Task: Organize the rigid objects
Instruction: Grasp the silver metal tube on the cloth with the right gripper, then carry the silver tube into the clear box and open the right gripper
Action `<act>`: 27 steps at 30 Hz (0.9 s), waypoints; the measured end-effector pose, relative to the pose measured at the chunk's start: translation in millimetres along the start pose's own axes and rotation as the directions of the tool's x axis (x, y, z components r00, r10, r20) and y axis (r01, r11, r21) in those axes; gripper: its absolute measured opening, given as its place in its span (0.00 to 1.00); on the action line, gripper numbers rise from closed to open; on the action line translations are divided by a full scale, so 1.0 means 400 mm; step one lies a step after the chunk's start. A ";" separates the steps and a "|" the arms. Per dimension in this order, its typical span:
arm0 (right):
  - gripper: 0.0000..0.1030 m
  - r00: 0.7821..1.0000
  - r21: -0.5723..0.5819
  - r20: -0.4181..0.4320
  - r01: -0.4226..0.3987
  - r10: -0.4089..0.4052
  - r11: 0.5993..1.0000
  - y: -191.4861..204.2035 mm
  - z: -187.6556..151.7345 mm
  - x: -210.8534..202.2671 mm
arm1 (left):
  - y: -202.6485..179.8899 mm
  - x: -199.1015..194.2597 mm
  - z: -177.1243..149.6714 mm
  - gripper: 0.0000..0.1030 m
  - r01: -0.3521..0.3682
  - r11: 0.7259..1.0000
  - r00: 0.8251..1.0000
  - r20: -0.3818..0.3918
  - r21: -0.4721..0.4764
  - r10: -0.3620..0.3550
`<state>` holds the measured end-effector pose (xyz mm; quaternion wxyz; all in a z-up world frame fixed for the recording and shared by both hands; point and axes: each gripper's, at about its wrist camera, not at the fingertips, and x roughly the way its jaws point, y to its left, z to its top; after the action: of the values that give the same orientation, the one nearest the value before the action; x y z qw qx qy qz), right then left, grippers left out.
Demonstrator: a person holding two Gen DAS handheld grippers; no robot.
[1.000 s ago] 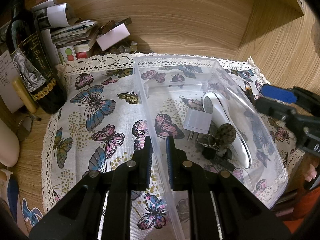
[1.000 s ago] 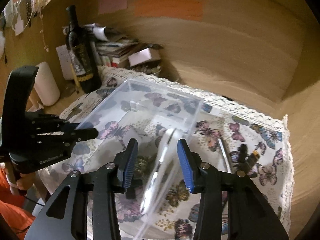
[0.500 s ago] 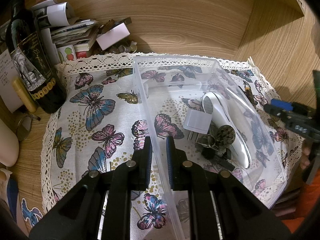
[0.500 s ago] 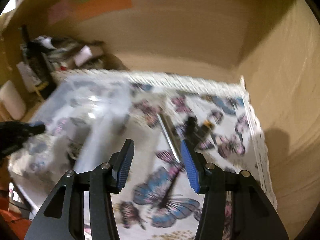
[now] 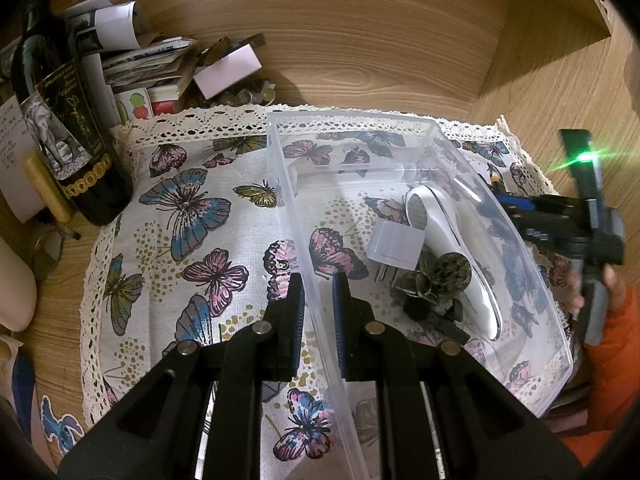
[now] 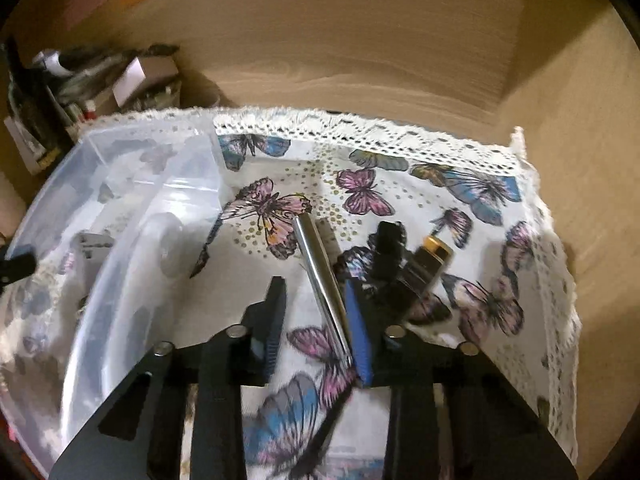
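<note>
My left gripper [image 5: 317, 286] is shut on the left wall of a clear plastic bin [image 5: 404, 118]. The bin holds a white handheld device [image 5: 448, 232], a white plug adapter [image 5: 394, 244] and dark small items [image 5: 436, 280]. My right gripper [image 6: 316, 292] is open and low over the butterfly cloth, right of the bin [image 6: 120, 240]. A silver metal rod [image 6: 320, 276] lies between its fingers, close to the right finger [image 6: 356, 320]. A black and gold object [image 6: 416, 264] lies just right of that finger. The right gripper shows in the left wrist view [image 5: 568, 216].
A butterfly cloth [image 5: 192, 240] with a lace edge covers the wooden desk. A dark wine bottle [image 5: 60, 120] and a pile of papers and boxes [image 5: 168, 64] stand at the back left. Wooden walls close the back and right.
My right gripper has swung right, away from the bin, and come down over the silver rod on the cloth. My left gripper has kept its hold on the bin wall.
</note>
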<state>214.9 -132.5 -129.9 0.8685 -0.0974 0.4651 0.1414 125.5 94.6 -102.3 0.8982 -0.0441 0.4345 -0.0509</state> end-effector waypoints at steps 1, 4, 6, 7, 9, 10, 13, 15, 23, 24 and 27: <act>0.23 1.000 -0.002 -0.017 0.011 -0.011 1.000 -0.001 0.000 0.020 | 0.001 0.000 0.000 0.12 0.000 1.000 1.000 0.000 0.000 0.000; 0.20 1.000 0.006 -0.019 0.000 0.000 1.000 -0.004 -0.003 0.035 | 0.001 0.000 0.000 0.12 -0.001 1.000 1.000 0.001 0.001 0.001; 0.14 1.000 0.011 -0.021 -0.016 0.016 1.000 -0.003 -0.004 0.025 | 0.001 0.000 0.000 0.12 0.000 1.000 1.000 0.001 0.002 0.000; 0.14 0.999 0.013 -0.020 -0.030 0.030 0.999 -0.002 -0.007 0.019 | 0.002 0.000 0.000 0.12 0.000 1.000 1.000 0.002 0.001 0.000; 0.14 0.999 0.015 -0.007 -0.035 0.035 0.999 0.000 -0.012 0.001 | 0.002 -0.001 0.000 0.12 0.001 1.000 1.000 0.002 0.000 -0.001; 0.14 0.999 0.014 0.002 -0.039 0.039 0.999 0.003 -0.013 -0.010 | 0.003 -0.001 0.000 0.12 0.001 1.000 1.000 0.002 0.001 -0.001; 0.14 0.997 0.023 0.041 -0.059 0.058 0.998 0.004 -0.014 -0.061 | 0.002 -0.001 0.000 0.12 0.001 1.000 1.000 0.002 0.002 -0.001; 0.14 0.995 0.015 0.077 -0.059 0.057 0.998 0.012 -0.011 -0.101 | 0.003 0.000 0.000 0.12 0.000 1.000 1.000 0.003 0.004 0.000; 0.14 0.976 -0.035 0.201 -0.074 0.080 0.997 0.057 0.031 -0.231 | -0.001 0.001 0.000 0.13 0.000 1.000 1.000 0.008 0.008 0.000; 0.14 0.972 -0.044 0.218 -0.078 0.086 0.996 0.065 0.035 -0.250 | -0.001 0.001 0.001 0.13 -0.001 1.000 1.000 0.009 0.008 0.001; 0.14 0.961 -0.066 0.257 -0.089 0.103 0.994 0.091 0.048 -0.282 | -0.002 0.001 0.000 0.13 -0.002 1.000 1.000 0.012 0.009 0.002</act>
<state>158.2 -110.1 -26.6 0.9110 -0.0785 0.3476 0.2074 125.9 93.7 -102.3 0.9010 -0.0402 0.4289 -0.0517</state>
